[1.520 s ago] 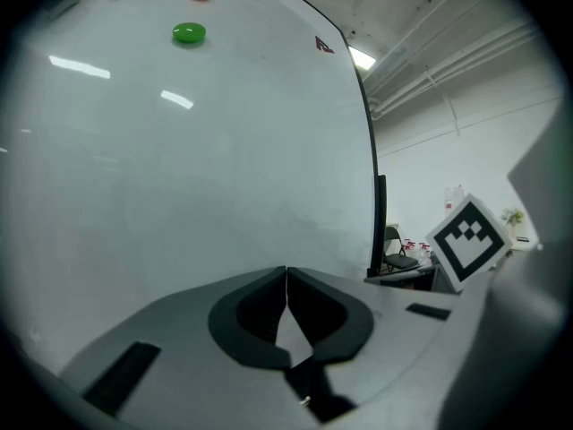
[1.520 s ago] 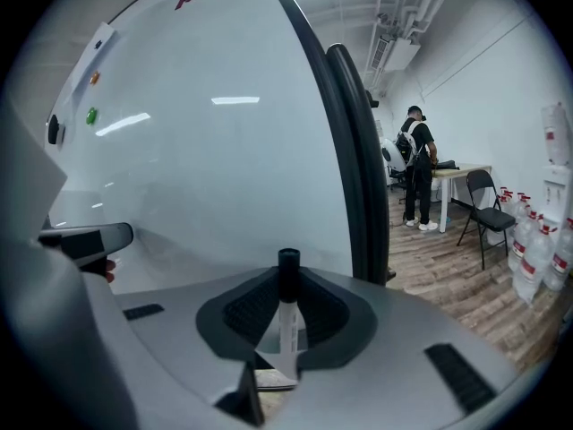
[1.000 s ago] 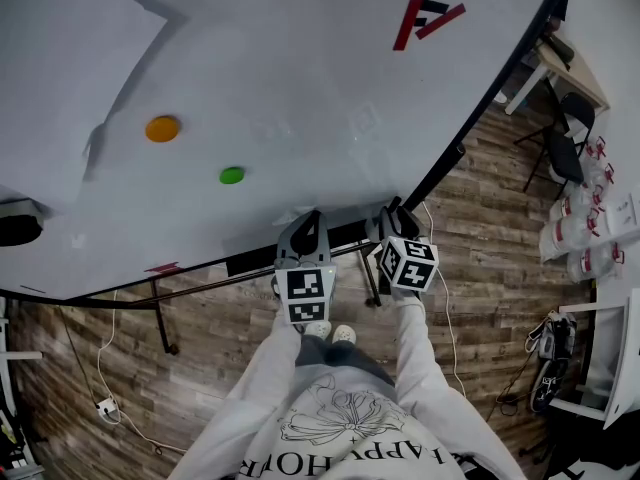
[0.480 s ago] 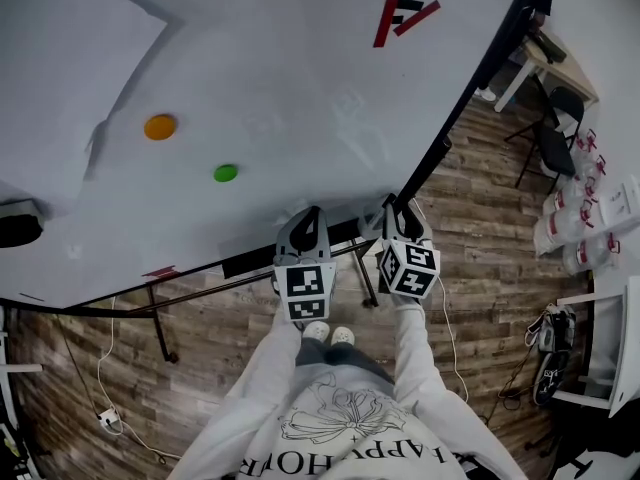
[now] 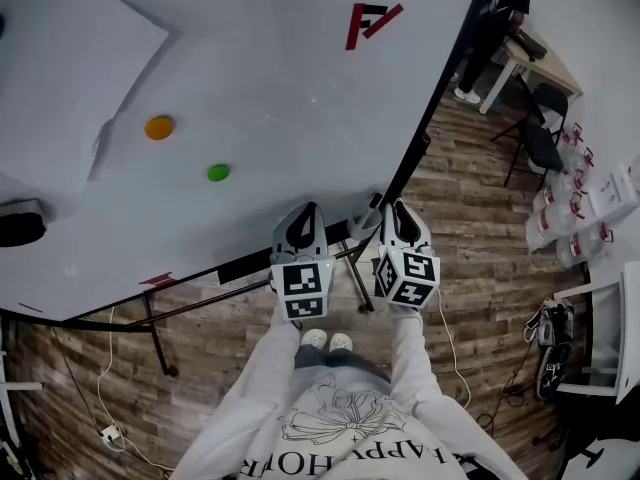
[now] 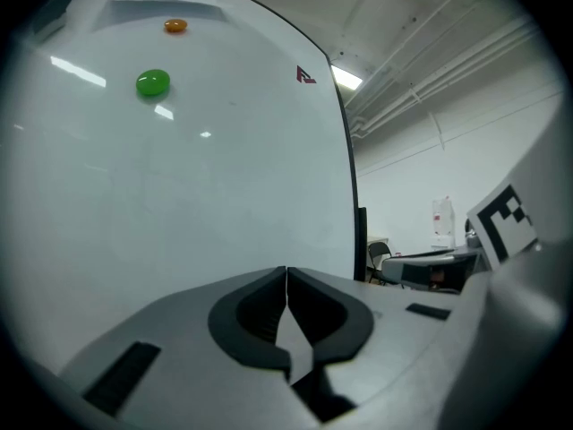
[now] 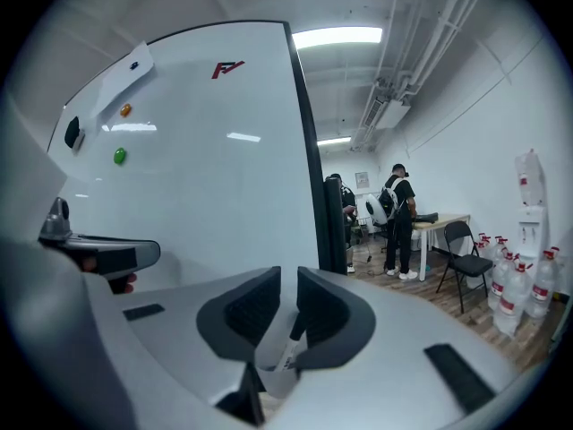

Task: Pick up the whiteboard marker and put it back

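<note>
A white whiteboard marker [image 7: 283,355] with a black cap lies between the pads of my right gripper [image 7: 288,287], whose jaws are closing on it. In the head view the right gripper [image 5: 398,210] is at the whiteboard's [image 5: 260,78] lower right corner, just above the dark pen tray [image 5: 248,266]. My left gripper [image 5: 301,216] is beside it to the left. Its jaws [image 6: 286,280] are shut and empty, and it points at the board face.
A green magnet [image 5: 218,172] and an orange magnet [image 5: 159,127] stick to the board, with a black eraser [image 5: 18,224] at its left edge. The board's stand legs [image 5: 155,330] and a cable are on the wood floor. A person [image 5: 497,13], a chair [image 5: 541,136] and water bottles [image 5: 565,240] are to the right.
Both grippers have risen along the board's lower edge, the right one further. The right gripper's jaws have narrowed around the marker.
</note>
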The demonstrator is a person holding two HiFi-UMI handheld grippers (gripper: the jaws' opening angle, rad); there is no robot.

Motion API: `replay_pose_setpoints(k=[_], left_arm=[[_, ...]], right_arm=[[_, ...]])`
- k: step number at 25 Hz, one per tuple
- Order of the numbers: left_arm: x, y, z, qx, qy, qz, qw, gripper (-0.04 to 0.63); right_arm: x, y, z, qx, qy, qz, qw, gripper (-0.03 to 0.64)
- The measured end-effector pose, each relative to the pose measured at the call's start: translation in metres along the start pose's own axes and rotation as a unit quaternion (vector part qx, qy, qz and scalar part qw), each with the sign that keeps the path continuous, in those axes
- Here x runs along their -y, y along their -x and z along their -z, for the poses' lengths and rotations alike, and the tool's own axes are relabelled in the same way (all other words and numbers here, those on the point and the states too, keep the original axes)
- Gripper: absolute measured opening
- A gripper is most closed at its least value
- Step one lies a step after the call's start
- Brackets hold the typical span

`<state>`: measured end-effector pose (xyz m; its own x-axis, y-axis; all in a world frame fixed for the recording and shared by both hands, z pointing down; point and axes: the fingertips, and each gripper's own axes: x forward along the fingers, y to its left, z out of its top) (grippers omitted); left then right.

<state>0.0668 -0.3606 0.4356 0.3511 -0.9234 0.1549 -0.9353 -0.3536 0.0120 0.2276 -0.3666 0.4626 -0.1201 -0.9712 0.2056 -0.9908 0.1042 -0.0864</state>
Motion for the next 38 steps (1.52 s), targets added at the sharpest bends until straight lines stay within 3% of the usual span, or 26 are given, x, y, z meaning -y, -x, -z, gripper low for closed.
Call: replay_pose_setpoints(k=[38], left_arm=[[0.014,0.035,-0.020,0.024,-0.016,0.004,0.9996,0.006]], right_arm=[[-0.012,0.047,-0.022,0.038,0.022,-0.001,0.999,0.023]])
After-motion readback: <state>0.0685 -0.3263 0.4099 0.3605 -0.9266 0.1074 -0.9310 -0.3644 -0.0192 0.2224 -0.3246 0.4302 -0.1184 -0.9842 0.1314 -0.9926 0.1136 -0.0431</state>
